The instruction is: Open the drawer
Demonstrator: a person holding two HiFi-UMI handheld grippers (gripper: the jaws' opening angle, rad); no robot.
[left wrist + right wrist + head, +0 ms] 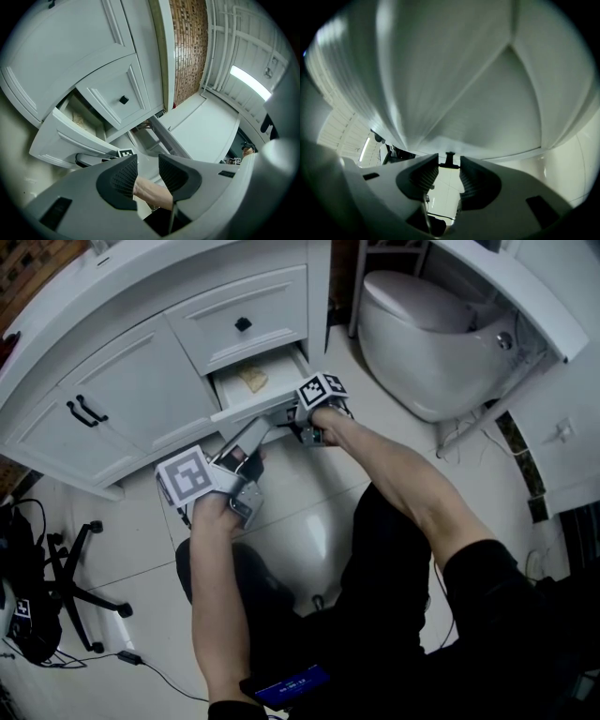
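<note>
Right gripper [295,418] [449,164]: jaws closed down on the small black knob [450,158] of the lower drawer [246,409] [454,93], the knob's base filling the narrow gap between the two tips; the marker cube on top faces the head view, and the hand behind it reaches in from the right.

Left gripper [248,439] [147,164]: jaws parted and holding nothing; through the gap only the forearm [150,190] of the other arm shows; this gripper hangs just below and to the left of the lower drawer's front, not touching it as far as the head view shows.

Lower drawer: stands partly out of the white cabinet [141,352], its front panel tilted toward the floor [300,512]; inside lies a tan object [251,379], too small to identify; in the left gripper view the same drawer [61,136] juts out at lower left.

Upper drawer [272,296] [110,89]: flush with the cabinet, directly above the lower one, bearing a black knob [243,323] [123,99].

Surroundings: two cabinet doors with black handles [86,411] to the left of the drawers; a white toilet [422,334] to the right, near the cabinet's end; pale glossy tiles underfoot.
</note>
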